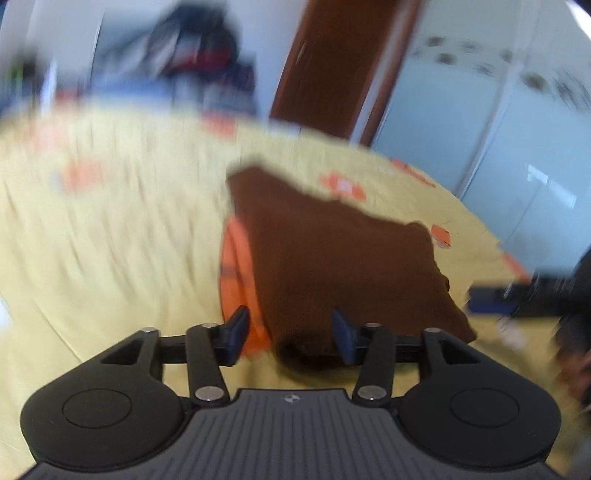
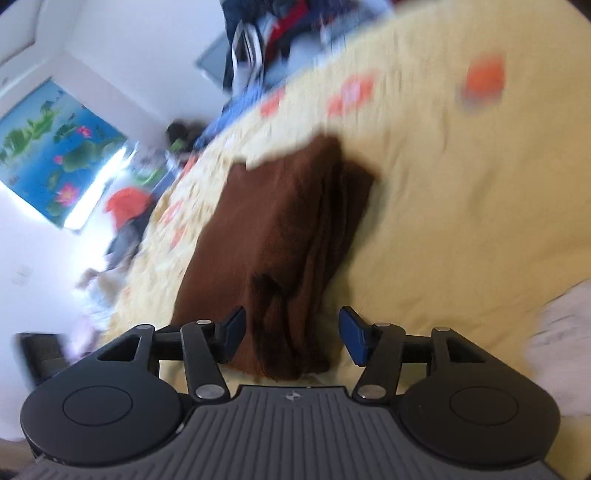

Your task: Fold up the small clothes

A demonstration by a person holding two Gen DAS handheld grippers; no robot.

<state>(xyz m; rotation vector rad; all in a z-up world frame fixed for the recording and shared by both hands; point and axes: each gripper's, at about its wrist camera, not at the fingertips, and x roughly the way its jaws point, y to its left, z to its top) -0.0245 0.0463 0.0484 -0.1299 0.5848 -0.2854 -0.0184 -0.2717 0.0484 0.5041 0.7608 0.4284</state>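
Observation:
A brown garment (image 1: 332, 266) lies folded on the yellow bedsheet (image 1: 118, 229); an orange part (image 1: 236, 266) shows under its left edge. My left gripper (image 1: 291, 334) is open, its near corner lying between the fingers, not pinched. In the right wrist view the same brown garment (image 2: 280, 236) lies in folded layers, and my right gripper (image 2: 293, 334) is open around its near end. Both views are motion-blurred.
The sheet has orange printed patches (image 2: 484, 81). A pile of dark clothes (image 2: 266, 33) sits beyond the far edge of the bed. A brown door (image 1: 332, 62) and pale wardrobe panels (image 1: 480, 122) stand behind. A red item (image 2: 127, 205) lies off the bed's left side.

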